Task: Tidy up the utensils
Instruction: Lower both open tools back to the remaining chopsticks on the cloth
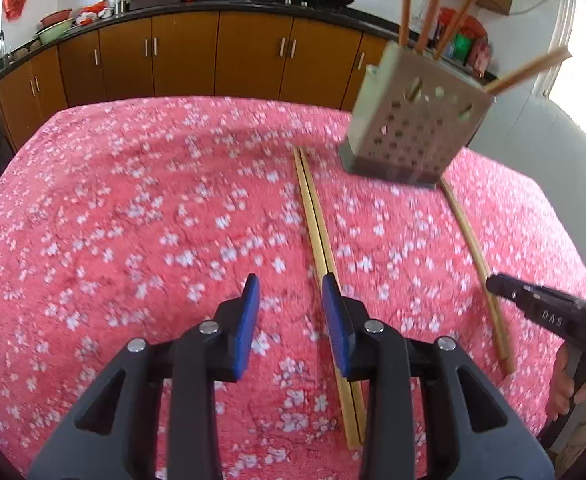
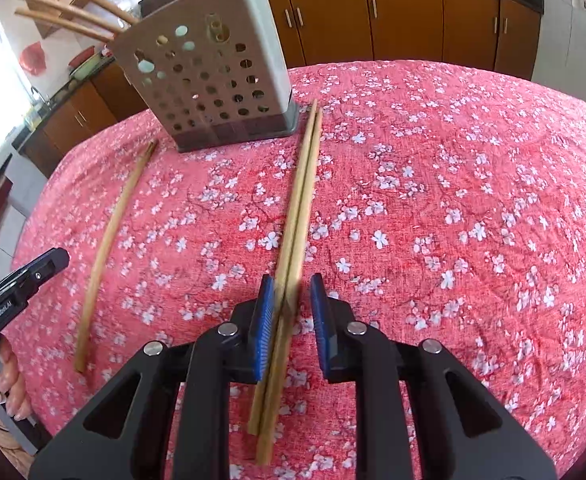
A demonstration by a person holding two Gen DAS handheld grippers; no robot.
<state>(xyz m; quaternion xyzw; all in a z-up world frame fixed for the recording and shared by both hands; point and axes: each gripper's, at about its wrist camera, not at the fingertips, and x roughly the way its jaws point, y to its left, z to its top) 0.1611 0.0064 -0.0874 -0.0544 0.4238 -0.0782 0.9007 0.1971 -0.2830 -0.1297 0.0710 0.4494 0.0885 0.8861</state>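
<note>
A grey perforated utensil holder stands on the far part of the table with several wooden chopsticks in it. Two chopsticks lie side by side on the cloth, running under the right finger of my left gripper. That gripper is open with only cloth between its pads. My right gripper is open and straddles a second pair, with a thin gap at the right pad. In the left wrist view this pair runs under my right gripper's tip.
A red cloth with white blossoms covers the table. Brown cabinets and a dark counter with woks and bowls lie behind it. A person's hand holds each gripper's handle at the frame edge.
</note>
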